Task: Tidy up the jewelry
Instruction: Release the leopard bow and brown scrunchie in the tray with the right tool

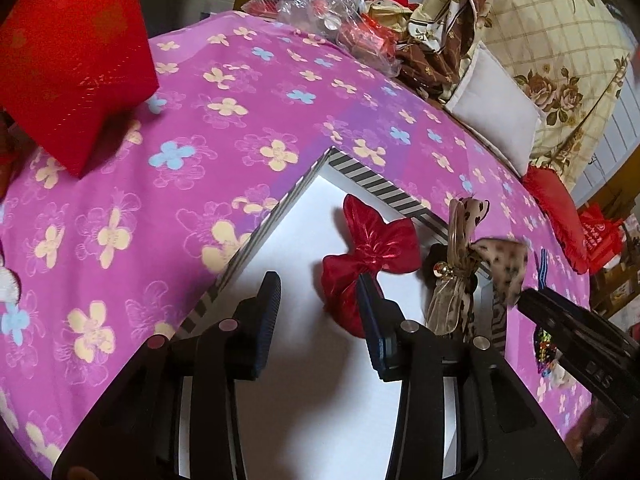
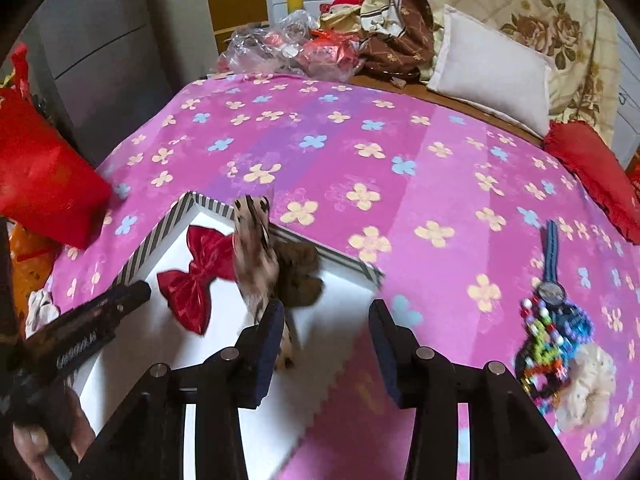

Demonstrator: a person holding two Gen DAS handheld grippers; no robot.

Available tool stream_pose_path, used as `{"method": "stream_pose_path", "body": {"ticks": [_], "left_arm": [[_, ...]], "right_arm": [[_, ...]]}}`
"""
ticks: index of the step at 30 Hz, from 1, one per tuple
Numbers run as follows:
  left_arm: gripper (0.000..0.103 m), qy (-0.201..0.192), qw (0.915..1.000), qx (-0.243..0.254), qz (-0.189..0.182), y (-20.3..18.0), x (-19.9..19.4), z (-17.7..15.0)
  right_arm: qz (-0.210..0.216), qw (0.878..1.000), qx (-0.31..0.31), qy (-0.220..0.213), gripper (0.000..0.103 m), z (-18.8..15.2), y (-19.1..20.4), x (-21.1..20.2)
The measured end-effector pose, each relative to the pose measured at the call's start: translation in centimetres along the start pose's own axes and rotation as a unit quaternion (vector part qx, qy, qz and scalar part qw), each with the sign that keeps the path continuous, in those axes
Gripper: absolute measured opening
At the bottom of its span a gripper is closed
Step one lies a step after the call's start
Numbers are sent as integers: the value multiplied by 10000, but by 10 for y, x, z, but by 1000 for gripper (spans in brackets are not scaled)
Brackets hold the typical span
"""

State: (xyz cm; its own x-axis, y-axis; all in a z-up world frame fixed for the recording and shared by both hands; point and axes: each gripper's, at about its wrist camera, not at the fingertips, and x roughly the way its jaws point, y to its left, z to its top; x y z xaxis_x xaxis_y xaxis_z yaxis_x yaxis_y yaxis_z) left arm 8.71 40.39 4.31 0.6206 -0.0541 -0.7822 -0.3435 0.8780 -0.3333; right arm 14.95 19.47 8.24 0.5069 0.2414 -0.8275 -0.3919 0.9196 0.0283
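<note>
A shallow white box with a black-and-white striped rim [image 1: 374, 179] [image 2: 208, 203] lies on the pink flowered bedspread. A red bow [image 1: 370, 258] [image 2: 196, 280] lies in it. A beige leopard-print bow [image 1: 476, 256] [image 2: 256, 248] stands over the box beside a dark brown piece [image 2: 302, 276], blurred. My left gripper [image 1: 320, 292] is open above the box, its right finger by the red bow. My right gripper [image 2: 326, 316] is open, its left finger next to the leopard bow. A colourful bead piece [image 2: 548, 336], a cream scrunchie [image 2: 588, 384] and a blue strap [image 2: 552, 252] lie at right.
A red bag [image 1: 72, 60] [image 2: 40, 176] stands at the left. A white pillow [image 2: 488, 68], a red frilled cushion [image 2: 592, 172], floral bedding [image 1: 560, 40] and clear plastic bags [image 2: 280, 44] lie along the far edge of the bed.
</note>
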Motion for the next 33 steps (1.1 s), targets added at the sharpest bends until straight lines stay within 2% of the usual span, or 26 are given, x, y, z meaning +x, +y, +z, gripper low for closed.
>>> {"method": "stream_pose_path", "body": {"ticks": [6,11,15,21,25,27,30,33], "left_arm": [[38,-34,9996,214,198,-6,-12,-10],[38,-118,9988,415,242,-20,-31,-22],[39,-221,9972,662,279,-42,-52,-41],[41,-340,9892,1376,373,-97,-75,-86],[41,-165,9864,1630,138,-124,-87,-115],[41,-73,9835,1808,79,-139,-92,-128],[42,-19,9773,2109,183,-162,-96,-144],[43,140,9750,2214,133,-179,-97,-153]], "right_arm": [[-21,9997,200,-104,42,-33,-31,-37],[-113,9986,487,-160,42,-74,-70,-73],[-298,9969,704,-205,42,-112,-111,-103],[-611,9920,1077,-248,44,-164,-173,-140],[-705,9857,1502,-307,59,-194,-213,-158],[-717,9822,1699,-352,59,-205,-229,-163],[-694,9775,1948,-408,59,-219,-250,-169],[-680,9740,2112,-455,59,-230,-265,-173]]}}
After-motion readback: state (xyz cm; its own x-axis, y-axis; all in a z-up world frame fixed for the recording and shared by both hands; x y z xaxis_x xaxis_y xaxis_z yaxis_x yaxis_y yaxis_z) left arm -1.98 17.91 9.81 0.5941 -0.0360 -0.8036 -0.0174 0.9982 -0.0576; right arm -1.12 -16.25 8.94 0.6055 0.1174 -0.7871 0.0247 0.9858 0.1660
